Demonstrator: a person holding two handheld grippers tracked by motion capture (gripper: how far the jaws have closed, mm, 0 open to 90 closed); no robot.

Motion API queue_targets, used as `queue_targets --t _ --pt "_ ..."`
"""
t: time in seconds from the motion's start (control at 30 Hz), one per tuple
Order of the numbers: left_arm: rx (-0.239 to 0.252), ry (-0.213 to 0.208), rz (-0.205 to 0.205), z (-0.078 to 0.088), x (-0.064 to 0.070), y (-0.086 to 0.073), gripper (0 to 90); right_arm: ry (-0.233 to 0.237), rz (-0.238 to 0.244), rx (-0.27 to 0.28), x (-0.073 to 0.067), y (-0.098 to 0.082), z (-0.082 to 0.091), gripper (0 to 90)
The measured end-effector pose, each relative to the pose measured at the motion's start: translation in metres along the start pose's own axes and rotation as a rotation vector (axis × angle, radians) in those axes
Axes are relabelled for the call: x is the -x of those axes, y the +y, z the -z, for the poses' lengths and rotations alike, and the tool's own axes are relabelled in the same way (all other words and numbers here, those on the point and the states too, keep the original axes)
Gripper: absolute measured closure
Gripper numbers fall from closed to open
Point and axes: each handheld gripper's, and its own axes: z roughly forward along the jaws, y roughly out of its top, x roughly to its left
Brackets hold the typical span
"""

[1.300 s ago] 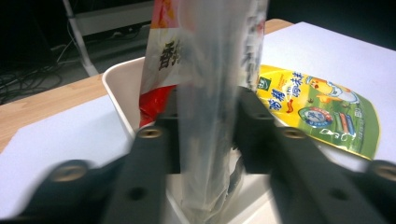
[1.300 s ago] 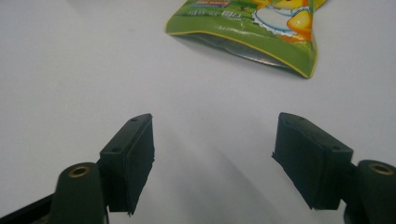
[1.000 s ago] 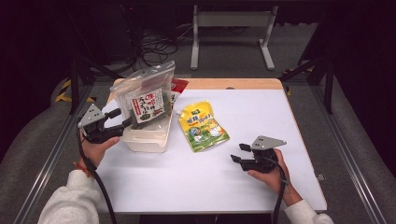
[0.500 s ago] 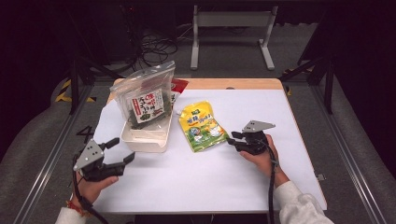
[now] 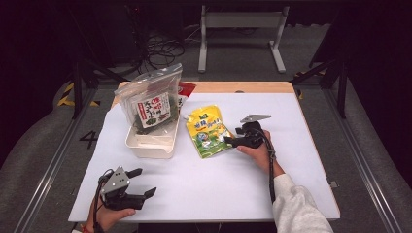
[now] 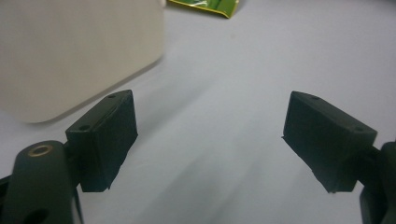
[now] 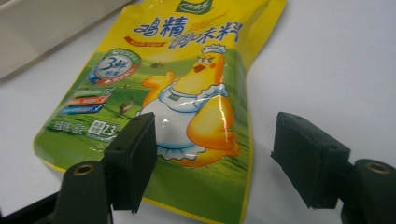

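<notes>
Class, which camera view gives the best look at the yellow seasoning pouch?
The right gripper view: the yellow seasoning pouch lies close, print readable. The high view shows it small beside the white tub; the left gripper view catches just a corner.

Both tongs, left (image 5: 144, 182) and right (image 5: 228, 141), gape, jaws just opening, nothing between.

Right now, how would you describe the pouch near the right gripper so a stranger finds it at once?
On the white table, look right of the cream tub. A flat yellow-green pouch lies there, beside the right gripper. Unlike the clear bag standing in the tub, it shows a cartoon chicken.
</notes>
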Motion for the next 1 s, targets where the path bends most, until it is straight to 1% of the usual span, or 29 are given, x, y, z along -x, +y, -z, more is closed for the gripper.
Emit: queue_targets --t 0.03,0.07,0.1,0.13,0.17,0.2,0.23,0.27,0.3,0.33,0.4,0.47,0.5,0.53,0.57,0.6,0.63,0.7,0.8,0.83,0.9,0.93,1.0 --pt "-0.013 -0.004 -0.013 -0.002 0.001 0.001 18.0 0.025 -0.006 -0.011 0.0 0.0 -0.002 29.6" --pt "-0.014 -0.013 -0.013 -0.003 0.002 0.001 18.0 0.047 -0.012 -0.029 -0.001 0.0 -0.005 27.8" --pt "-0.014 -0.013 -0.013 -0.003 0.002 0.001 18.0 0.07 -0.023 -0.039 -0.002 0.0 -0.008 24.5" --pt "-0.019 -0.032 -0.023 -0.006 0.003 0.003 18.7 0.061 -0.013 -0.045 -0.003 0.001 -0.008 25.8" --pt "-0.024 -0.039 -0.022 -0.008 0.004 0.003 19.0 0.062 -0.011 -0.048 -0.004 0.001 -0.008 29.3" --pt "-0.024 -0.039 -0.022 -0.008 0.004 0.003 19.0 0.062 -0.011 -0.048 -0.004 0.001 -0.008 29.3" --pt "-0.033 -0.047 -0.024 -0.01 0.004 0.003 19.0 0.071 -0.004 -0.051 -0.005 0.0 -0.008 34.1" --pt "-0.042 -0.055 -0.032 -0.013 0.004 0.004 19.0 0.068 0.029 -0.075 -0.009 0.002 -0.008 39.0" --pt "-0.042 -0.055 -0.032 -0.013 0.004 0.004 19.0 0.068 0.029 -0.075 -0.009 0.002 -0.008 39.0" --pt "-0.048 -0.061 -0.031 -0.015 0.005 0.004 19.1 0.075 0.034 -0.086 -0.01 0.004 -0.008 42.6" --pt "-0.05 -0.072 -0.039 -0.017 0.006 0.005 19.2 0.077 0.033 -0.088 -0.009 0.004 -0.008 44.0" --pt "-0.053 -0.083 -0.042 -0.018 0.006 0.006 19.3 0.093 0.031 -0.08 -0.007 0.003 -0.007 48.5" --pt "-0.055 -0.086 -0.045 -0.018 0.006 0.006 19.3 0.101 0.026 -0.08 -0.006 0.003 -0.007 49.6" --pt "-0.053 -0.088 -0.039 -0.018 0.006 0.006 19.3 0.116 0.027 -0.082 -0.006 0.003 -0.007 49.8" --pt "-0.055 -0.09 -0.036 -0.019 0.006 0.006 19.3 0.123 0.031 -0.087 -0.007 0.004 -0.007 49.5" --pt "-0.058 -0.087 -0.042 -0.019 0.005 0.006 19.3 0.127 0.038 -0.093 -0.008 0.005 -0.008 47.8" --pt "-0.06 -0.088 -0.039 -0.02 0.006 0.006 19.3 0.127 0.034 -0.095 -0.008 0.006 -0.009 44.8" --pt "-0.065 -0.086 -0.045 -0.02 0.006 0.006 19.4 0.109 0.029 -0.081 -0.008 0.008 -0.012 37.0" --pt "-0.058 -0.092 -0.043 -0.019 0.007 0.006 19.6 0.113 0.006 -0.061 -0.007 0.011 -0.018 32.9" --pt "-0.056 -0.094 -0.041 -0.019 0.007 0.006 19.6 0.118 -0.018 -0.054 -0.007 0.011 -0.021 33.5" --pt "-0.051 -0.094 -0.03 -0.019 0.005 0.006 19.6 0.115 -0.024 -0.053 -0.009 0.013 -0.023 37.7" --pt "-0.051 -0.089 -0.029 -0.019 0.004 0.006 19.6 0.121 -0.03 -0.057 -0.009 0.013 -0.023 41.7" --pt "-0.052 -0.096 -0.012 -0.018 0.005 0.006 19.6 0.14 -0.046 -0.057 -0.008 0.013 -0.022 48.8"
